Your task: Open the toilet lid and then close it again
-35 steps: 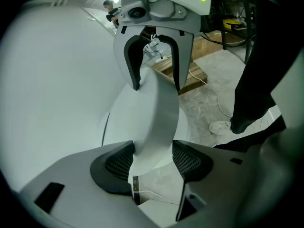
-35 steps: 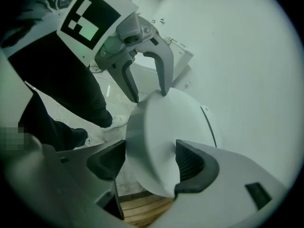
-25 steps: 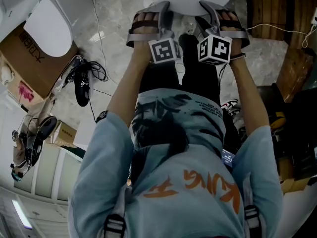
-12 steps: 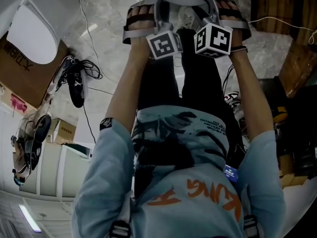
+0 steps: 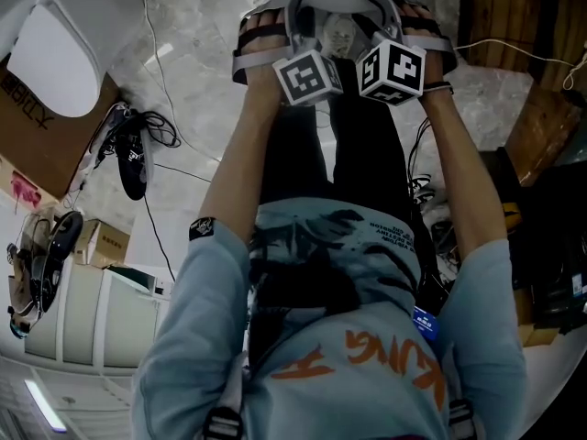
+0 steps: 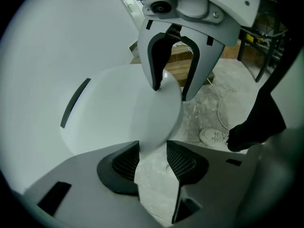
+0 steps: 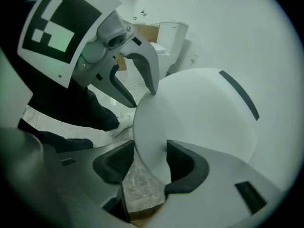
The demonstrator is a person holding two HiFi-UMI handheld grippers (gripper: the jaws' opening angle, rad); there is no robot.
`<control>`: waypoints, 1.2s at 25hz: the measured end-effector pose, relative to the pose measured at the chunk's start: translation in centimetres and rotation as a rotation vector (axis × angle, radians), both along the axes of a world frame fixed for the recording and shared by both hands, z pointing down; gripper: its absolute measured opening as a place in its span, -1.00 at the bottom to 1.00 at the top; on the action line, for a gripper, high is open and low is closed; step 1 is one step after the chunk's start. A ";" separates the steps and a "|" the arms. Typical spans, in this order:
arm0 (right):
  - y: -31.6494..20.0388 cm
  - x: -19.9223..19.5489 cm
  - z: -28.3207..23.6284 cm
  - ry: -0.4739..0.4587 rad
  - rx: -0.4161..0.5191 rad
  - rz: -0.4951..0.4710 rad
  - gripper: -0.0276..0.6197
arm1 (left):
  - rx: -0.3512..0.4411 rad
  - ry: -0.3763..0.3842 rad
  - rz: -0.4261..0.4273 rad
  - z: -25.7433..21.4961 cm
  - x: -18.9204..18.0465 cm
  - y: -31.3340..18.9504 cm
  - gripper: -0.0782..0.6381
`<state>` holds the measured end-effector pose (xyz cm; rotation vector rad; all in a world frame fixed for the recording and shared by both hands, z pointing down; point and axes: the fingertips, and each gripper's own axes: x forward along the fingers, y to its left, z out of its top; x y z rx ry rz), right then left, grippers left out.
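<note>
Grips the front rim of the toilet lid in the left gripper jaws; pinches it likewise in the right gripper, jaws closing. Sits at 12 o'clock in the head view. Could slip off the smooth plastic and slam if either pinch loosens.

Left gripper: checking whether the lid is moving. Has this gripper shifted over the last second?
Yes. Against the cardboard box on the floor, the left gripper has shifted toward the picture's top, away from it.
</note>
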<state>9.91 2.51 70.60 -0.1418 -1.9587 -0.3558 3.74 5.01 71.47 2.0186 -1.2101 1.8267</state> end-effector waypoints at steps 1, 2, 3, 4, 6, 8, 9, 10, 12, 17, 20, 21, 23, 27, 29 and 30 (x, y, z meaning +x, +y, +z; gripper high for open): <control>0.0 0.1 -0.3 0.007 -0.019 0.020 -0.27 | -0.008 0.012 -0.010 -0.3 0.0 0.1 -0.25; 0.1 0.2 -0.9 0.005 -0.046 0.047 -0.37 | -0.020 0.021 -0.028 -0.6 -0.1 0.4 -0.30; 0.4 0.2 -1.7 -0.003 -0.074 0.076 -0.42 | -0.032 0.026 -0.054 -1.1 -0.3 0.8 -0.35; 0.6 0.2 -2.7 -0.014 -0.100 0.105 -0.43 | -0.037 0.030 -0.088 -1.8 -0.6 1.0 -0.36; 0.8 0.3 -5.0 -0.038 -0.136 0.160 -0.44 | -0.019 0.048 -0.165 -4.1 -1.3 0.7 -0.43; 0.4 0.3 -8.0 -0.075 -0.158 0.228 -0.50 | 0.034 0.079 -0.258 -7.3 -2.0 0.0 -0.54; -0.2 0.2 -9.7 -0.102 -0.161 0.269 -0.54 | 0.074 0.096 -0.319 -9.3 -2.5 -0.7 -0.59; -1.2 0.0 -11.5 -0.138 -0.155 0.311 -0.60 | 0.123 0.117 -0.383 -11.4 -3.1 -1.7 -0.66; -3.8 -0.6 -15.5 -0.228 -0.131 0.389 -0.74 | 0.223 0.164 -0.486 -15.5 -4.2 -4.1 -0.71; -7.2 -2.6 -26.6 -0.412 -0.045 0.416 -0.87 | 0.417 0.285 -0.645 -26.3 -5.9 -7.3 -0.71; -8.4 -3.8 -33.3 -0.536 -0.043 0.453 -0.87 | 0.551 0.405 -0.728 -33.4 -6.4 -8.4 -0.71; -8.7 -4.1 -35.4 -0.574 -0.040 0.467 -0.87 | 0.592 0.435 -0.756 -35.6 -6.5 -8.6 -0.71; -9.8 -4.6 -39.8 -0.661 -0.027 0.501 -0.87 | 0.680 0.478 -0.807 -39.9 -7.1 -9.2 -0.71; -12.1 -5.2 -49.0 -0.863 0.019 0.561 -0.87 | 0.873 0.545 -0.812 -49.3 -7.7 -10.7 -0.71; -13.0 -5.4 -53.4 -0.953 0.047 0.581 -0.87 | 0.960 0.555 -0.783 -53.8 -8.1 -11.1 -0.71; -13.3 -5.6 -55.5 -0.997 0.056 0.591 -0.88 | 1.001 0.554 -0.772 -55.9 -8.4 -11.1 -0.71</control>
